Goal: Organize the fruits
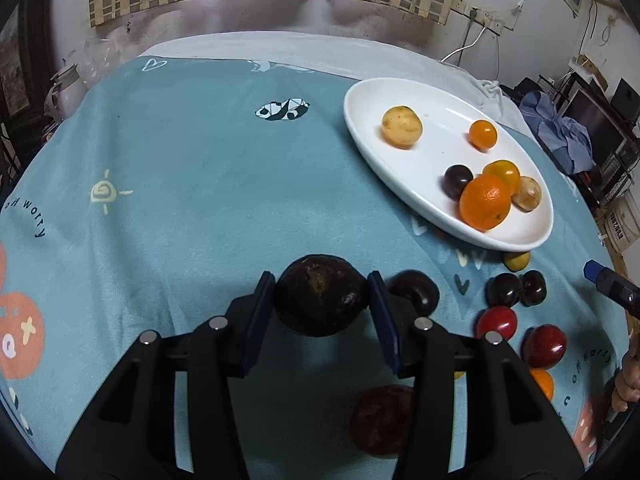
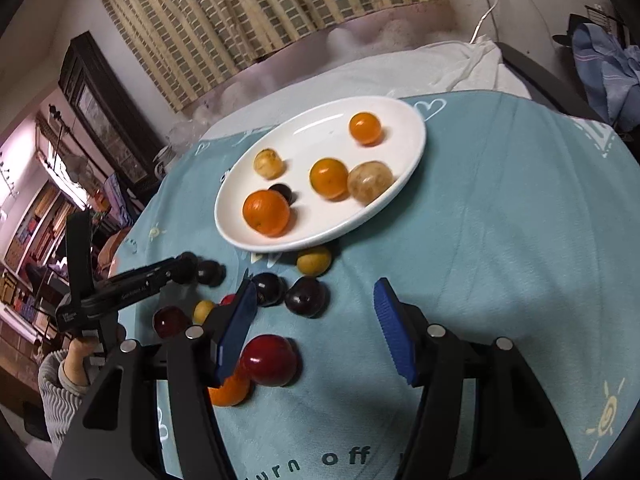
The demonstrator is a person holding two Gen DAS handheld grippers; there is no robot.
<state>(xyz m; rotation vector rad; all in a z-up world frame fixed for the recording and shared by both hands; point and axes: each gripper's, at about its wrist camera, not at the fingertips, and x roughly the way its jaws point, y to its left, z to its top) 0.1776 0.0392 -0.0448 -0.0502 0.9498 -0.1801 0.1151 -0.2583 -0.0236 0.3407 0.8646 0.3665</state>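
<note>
My left gripper (image 1: 321, 294) is shut on a large dark brown fruit (image 1: 321, 296) and holds it above the blue cloth. A white oval plate (image 1: 400, 176) at the right holds several fruits: oranges (image 1: 485, 202), a yellow fruit (image 1: 401, 127) and a dark plum (image 1: 457, 181). Loose plums (image 1: 503, 289) and red fruits (image 1: 545, 346) lie in front of the plate. My right gripper (image 2: 316, 316) is open and empty above the cloth, just right of a red fruit (image 2: 267, 360). The plate (image 2: 400, 184) also shows in the right wrist view, with dark plums (image 2: 306, 296) before it.
The table is covered by a blue printed cloth (image 1: 180, 168). A white cloth (image 2: 440, 68) lies bunched at the far edge. A wall with a woven blind stands behind. Shelves and clutter stand off the table's right side (image 1: 592, 128). The left gripper (image 2: 132, 284) shows at the left of the right wrist view.
</note>
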